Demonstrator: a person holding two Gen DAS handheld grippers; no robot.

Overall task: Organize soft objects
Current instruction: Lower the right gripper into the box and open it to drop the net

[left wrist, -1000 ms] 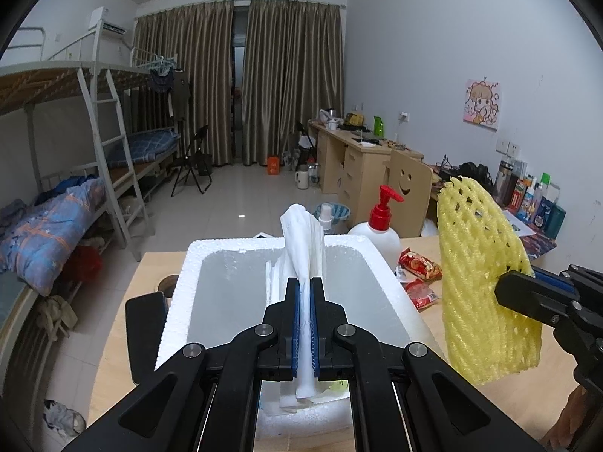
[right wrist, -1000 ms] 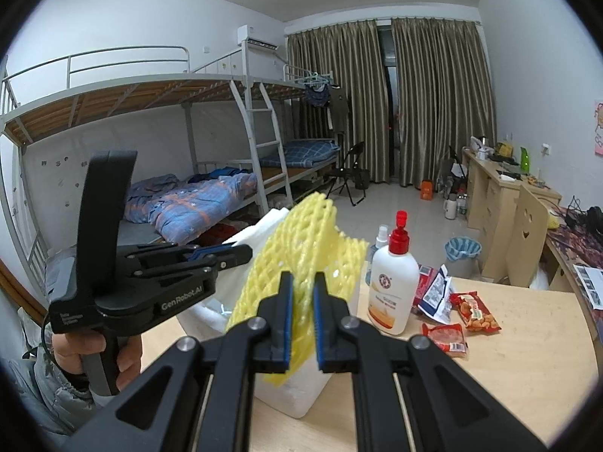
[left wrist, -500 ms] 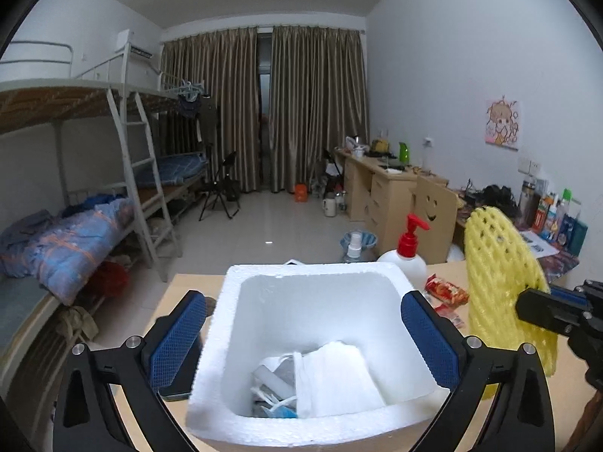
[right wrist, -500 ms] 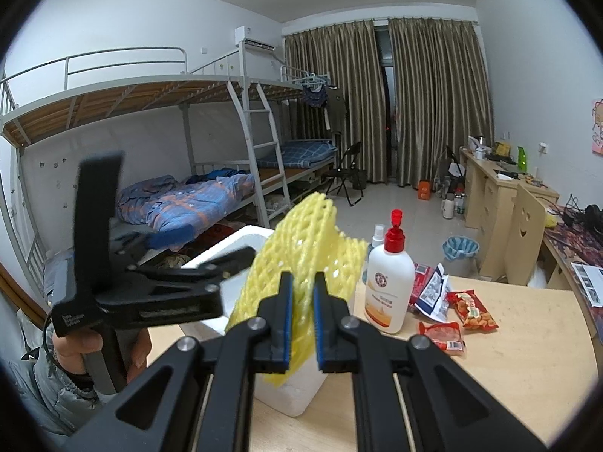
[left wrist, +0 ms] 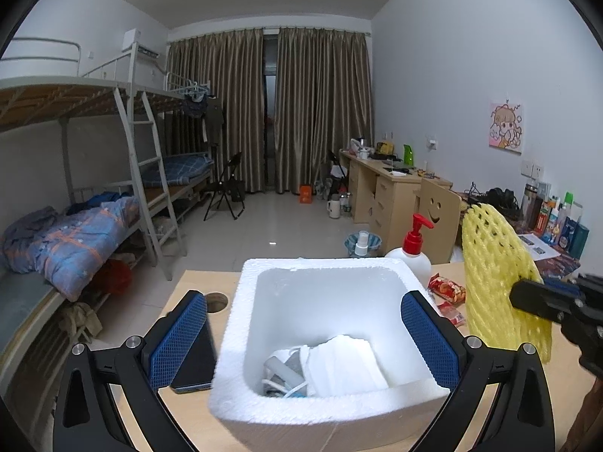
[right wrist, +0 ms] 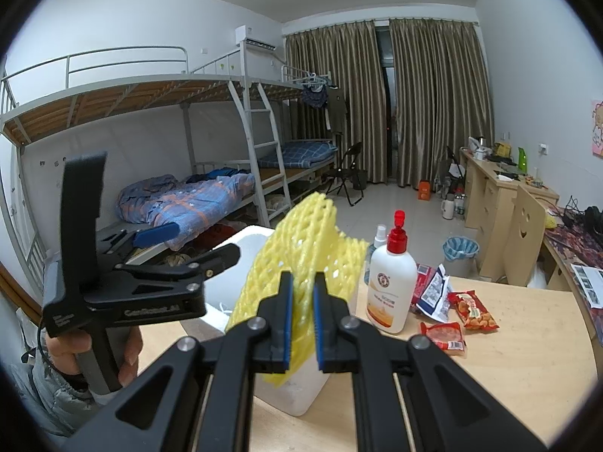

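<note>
The left gripper (left wrist: 303, 333) stands fully spread above the foam box (left wrist: 241, 342), with one blue pad outside each side wall and nothing between the pads. One second ago the same pads were pressed together on a white folded cloth held upright over the box. That white cloth (left wrist: 345, 367) now lies on the box floor, at the near wall, beside a tangle of grey and white items. The release is complete; one soft item is stowed.

The right gripper (right wrist: 301, 312) is pinching the yellow foam net (right wrist: 301, 241), pads pressed against its lower part. The net hangs in the air just right of the box, above the wooden table (right wrist: 520, 358). It has not shifted over the last second.

Judgement: the net is the next item due for the box. The spread left gripper occupies the space over the opening and probably needs to clear before the net can be lowered in.

Right of the box stand a pump bottle (right wrist: 390, 282) and several snack packets (right wrist: 473, 310); a dark phone (left wrist: 194, 361) lies at its left wall.
</note>
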